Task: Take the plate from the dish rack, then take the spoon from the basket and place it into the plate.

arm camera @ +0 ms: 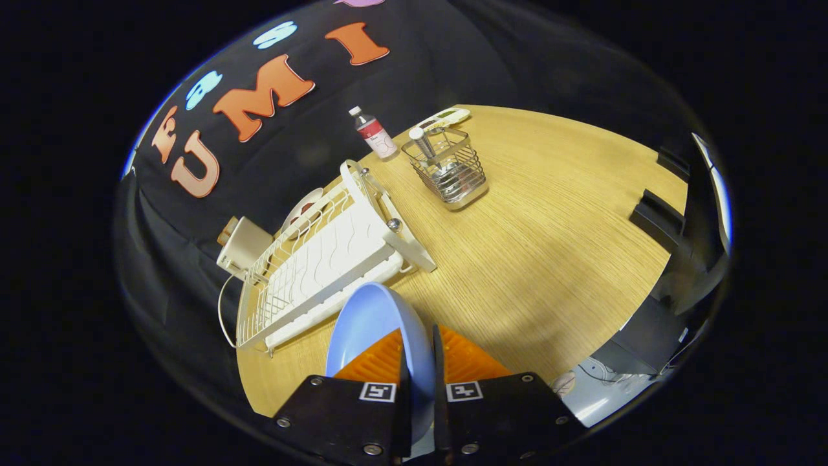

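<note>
Tool (pixel 419 353) nearest the camera, fingers (pixel 378 362) clenched on the plate (pixel 372 323), one finger on each face of it. Plate is light blue, held on edge, upright between the fingers, its rim rising ahead of them; it hangs above the counter (pixel 550 246) just off the near end of the rack (pixel 323 259), looks clear of the rack. Rack is white wire on a white ribbed drain tray, lying along the counter's left edge, running toward the far side. A white plate or dish with some red on it (pixel 303 208) stands at the rack's far left side, partly hidden by the wires. A cream boxy thing (pixel 244 244) sits just off the rack's left side at the counter edge, with a thin white cord looping down from there; cannot tell what it is. Basket (pixel 449 169) is a metal wire caddy, beyond the rack's far end, well apart from the tool, toward the far edge of the counter. Spoon (pixel 424 144) stands in the basket, handle end up, leaning. Small bottle (pixel 374 133), white cap, red label, upright just left of the basket near the far edge. White remote-like device (pixel 445 118) lies flat behind the basket at the far edge. Wood-grain counter otherwise bare to the right.
</note>
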`<state>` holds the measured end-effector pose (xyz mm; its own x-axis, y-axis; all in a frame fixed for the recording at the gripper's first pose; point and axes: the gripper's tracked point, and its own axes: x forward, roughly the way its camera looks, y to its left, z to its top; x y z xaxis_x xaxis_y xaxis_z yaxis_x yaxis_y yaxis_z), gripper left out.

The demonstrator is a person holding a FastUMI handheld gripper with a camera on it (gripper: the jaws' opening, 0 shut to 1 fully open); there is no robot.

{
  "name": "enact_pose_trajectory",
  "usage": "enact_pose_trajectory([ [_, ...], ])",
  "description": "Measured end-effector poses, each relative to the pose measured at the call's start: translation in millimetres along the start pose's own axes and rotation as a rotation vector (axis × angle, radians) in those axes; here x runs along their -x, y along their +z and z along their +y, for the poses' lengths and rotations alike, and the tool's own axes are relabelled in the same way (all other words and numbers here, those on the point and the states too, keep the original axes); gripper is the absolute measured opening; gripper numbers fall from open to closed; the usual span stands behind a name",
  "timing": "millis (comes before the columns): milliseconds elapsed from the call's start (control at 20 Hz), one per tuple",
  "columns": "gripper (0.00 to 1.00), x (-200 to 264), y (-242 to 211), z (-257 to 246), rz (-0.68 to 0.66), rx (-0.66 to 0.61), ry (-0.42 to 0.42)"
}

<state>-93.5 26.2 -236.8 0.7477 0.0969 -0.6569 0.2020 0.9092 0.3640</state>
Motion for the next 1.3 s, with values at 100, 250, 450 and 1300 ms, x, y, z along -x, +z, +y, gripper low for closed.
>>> enact_pose_trajectory([
  [100, 0.17, -1.9, 2.8, -2.0, -0.001, 0.026, -0.021],
  [250, 0.23, -1.6, 11.3, -7.4, -0.011, 0.061, -0.052],
  [450, 0.63, 1.2, 31.5, -18.4, -0.036, 0.096, -0.094],
  [1300, 0.99, 11.6, 190.0, -17.7, -0.329, 0.419, -0.147],
])
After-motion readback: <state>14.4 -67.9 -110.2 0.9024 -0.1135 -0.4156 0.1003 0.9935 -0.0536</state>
